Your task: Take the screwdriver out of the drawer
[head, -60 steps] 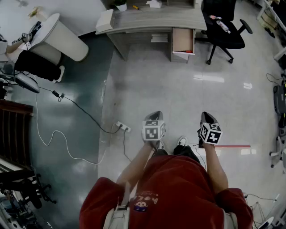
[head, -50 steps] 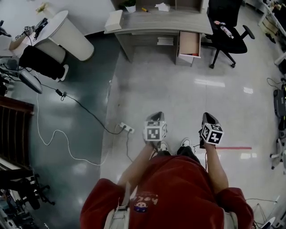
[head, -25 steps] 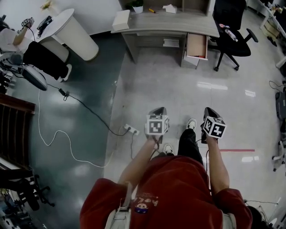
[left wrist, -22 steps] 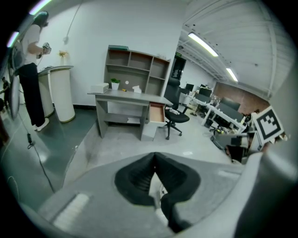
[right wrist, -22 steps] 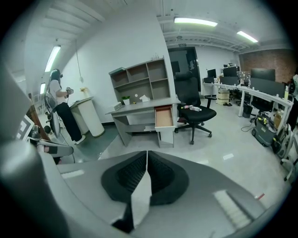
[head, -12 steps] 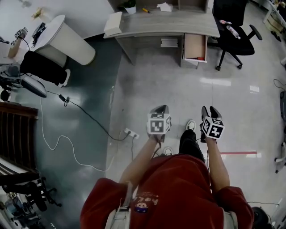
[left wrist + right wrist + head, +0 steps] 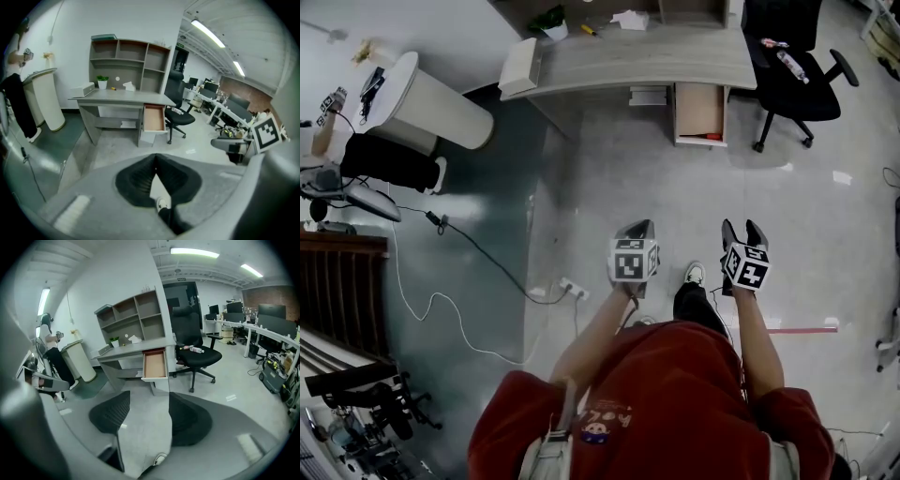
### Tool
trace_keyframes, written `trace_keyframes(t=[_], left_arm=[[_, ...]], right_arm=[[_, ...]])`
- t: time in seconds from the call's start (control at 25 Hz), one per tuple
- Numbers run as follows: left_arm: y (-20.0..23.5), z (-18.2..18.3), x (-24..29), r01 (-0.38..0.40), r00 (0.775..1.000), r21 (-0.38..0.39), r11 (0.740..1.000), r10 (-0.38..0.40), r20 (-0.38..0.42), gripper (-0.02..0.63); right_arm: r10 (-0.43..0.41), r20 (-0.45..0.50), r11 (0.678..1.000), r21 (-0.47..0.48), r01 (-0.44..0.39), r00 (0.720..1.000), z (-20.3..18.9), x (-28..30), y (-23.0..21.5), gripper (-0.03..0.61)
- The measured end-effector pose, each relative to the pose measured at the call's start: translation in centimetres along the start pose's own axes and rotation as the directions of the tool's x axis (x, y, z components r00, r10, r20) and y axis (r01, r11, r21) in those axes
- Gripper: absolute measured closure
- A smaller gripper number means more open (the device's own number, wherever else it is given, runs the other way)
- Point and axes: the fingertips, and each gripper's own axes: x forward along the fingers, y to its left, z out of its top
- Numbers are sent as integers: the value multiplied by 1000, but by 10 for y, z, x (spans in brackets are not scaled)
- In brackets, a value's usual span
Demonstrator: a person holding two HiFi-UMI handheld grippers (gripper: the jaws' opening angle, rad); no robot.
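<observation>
— Across the room, against the far wall, the desk (image 7: pixel 675 56) is showing its drawer (image 7: pixel 700 108) pulled out, well apart from both grippers. What is worrying you from here?

— Mostly the floor. A power strip (image 7: pixel 570 287) with its cable is lying near the person's feet, on the left, so a careless step could be catching it. The office chair (image 7: pixel 787 66) is also sitting just beside the drawer, and I am expecting the right arm to brush it if the reach comes in wide.

— How are the grippers looking?

— The left gripper (image 7: pixel 155 158) is pressing its jaws together tip to tip, holding nothing. The right gripper (image 7: pixel 149 401) is opening its jaws wide, with only bare floor showing between them.

— And the screwdriver?

— Hard to say. From the head view a red speck (image 7: pixel 711 137) is lying at the drawer's near end, and I am guessing that is it, though it is too small to be sure. In both gripper views the drawer's front wall is hiding that end, so only bare wood is showing. A small yellow item (image 7: pixel 586 29) is resting on the desk top too, also too small to name. If the tool is lying flat against the front wall, wide jaws could be striking the wall instead of closing on it.
</observation>
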Motion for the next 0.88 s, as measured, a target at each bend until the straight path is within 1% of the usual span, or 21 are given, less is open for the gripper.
trace_keyframes(t=[0.24,0.44,0.68,0.88], left_arm=[[-21,42,51,-6,1000,-2,1000,6,-15,614],[-31,70,81,-16,1000,-4,1000,16,-11,614],[-27,89,98,-36,999,-12,999,36,-8,614],[-11,103,122,-27,1000,-24,999,27,-12,614]], right_arm=[[32,-26,999,-2,-32,999,33,40,-40,334],[57,-36,998,-24,-57,998,59,70,-61,335],[85,-59,995,-47,-88,995,74,94,-64,336],[82,-68,994,-63,-87,994,89,118,-61,336]])
